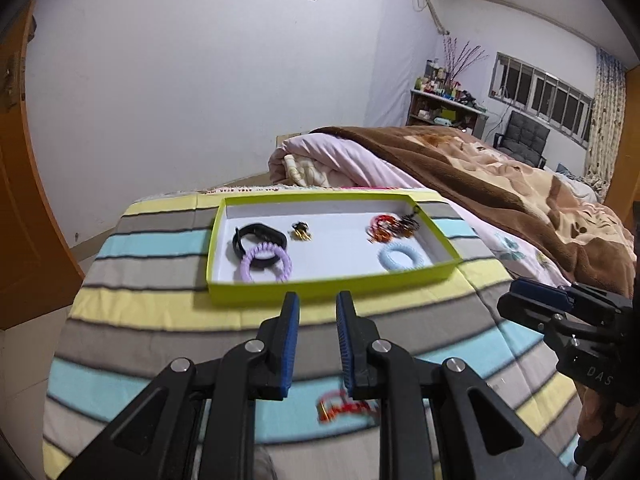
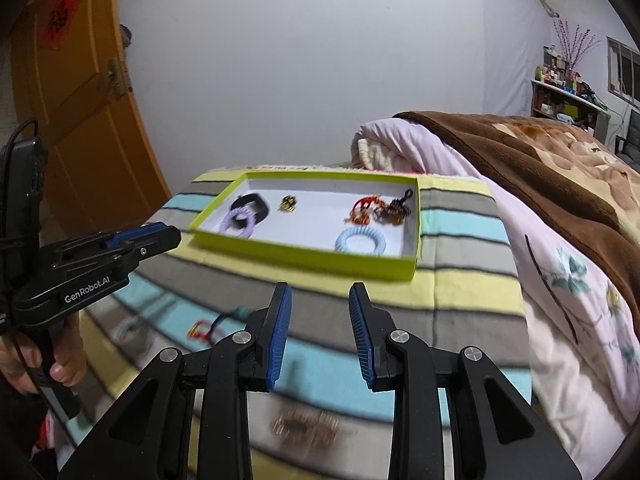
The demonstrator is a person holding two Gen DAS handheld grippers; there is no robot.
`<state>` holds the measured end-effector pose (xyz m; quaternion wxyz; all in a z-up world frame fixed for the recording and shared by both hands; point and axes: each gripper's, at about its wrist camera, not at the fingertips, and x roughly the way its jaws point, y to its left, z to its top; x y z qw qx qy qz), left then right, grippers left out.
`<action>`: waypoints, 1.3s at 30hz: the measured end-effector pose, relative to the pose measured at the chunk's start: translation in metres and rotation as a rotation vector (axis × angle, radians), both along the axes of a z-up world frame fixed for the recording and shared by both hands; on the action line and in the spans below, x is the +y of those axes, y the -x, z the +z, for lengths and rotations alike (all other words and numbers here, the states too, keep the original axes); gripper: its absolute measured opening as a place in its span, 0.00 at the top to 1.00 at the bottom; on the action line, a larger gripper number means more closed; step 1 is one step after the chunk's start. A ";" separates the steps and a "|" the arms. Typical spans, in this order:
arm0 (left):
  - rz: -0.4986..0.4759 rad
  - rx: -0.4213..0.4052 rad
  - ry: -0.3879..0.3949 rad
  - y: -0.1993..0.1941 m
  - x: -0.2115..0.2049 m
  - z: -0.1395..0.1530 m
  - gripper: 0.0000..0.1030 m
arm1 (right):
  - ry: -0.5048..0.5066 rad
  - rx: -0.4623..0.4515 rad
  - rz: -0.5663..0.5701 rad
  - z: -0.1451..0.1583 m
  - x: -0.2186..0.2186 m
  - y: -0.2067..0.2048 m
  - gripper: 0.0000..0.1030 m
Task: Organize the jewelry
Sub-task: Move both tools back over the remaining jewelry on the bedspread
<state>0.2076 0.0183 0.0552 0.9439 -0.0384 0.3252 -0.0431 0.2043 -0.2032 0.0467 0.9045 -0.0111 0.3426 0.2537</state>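
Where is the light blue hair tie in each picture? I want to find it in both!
Left wrist view: the light blue hair tie lies in the green tray's front right corner, right of picture centre.
Right wrist view: the same tie sits by the tray's near wall, just above centre.
Shared landmark: the red beaded tangle lies just behind it in both.

Black left gripper (image 1: 318, 336), blue-padded jaws, silver screws

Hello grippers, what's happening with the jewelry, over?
Left gripper open, empty. Right gripper open, empty. Green tray holds five pieces. Red bracelet on striped blanket. Nothing blocking.
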 end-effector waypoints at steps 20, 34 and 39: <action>0.014 -0.077 -0.030 0.121 -0.008 -0.006 0.81 | -0.013 -0.062 -0.014 0.003 -0.024 0.109 0.70; 0.047 -0.074 -0.025 0.164 -0.001 -0.019 0.81 | 0.027 -0.066 -0.014 -0.008 -0.025 0.137 0.70; 0.064 -0.069 -0.033 0.166 0.004 -0.022 0.81 | 0.021 -0.048 -0.018 -0.013 -0.027 0.135 0.70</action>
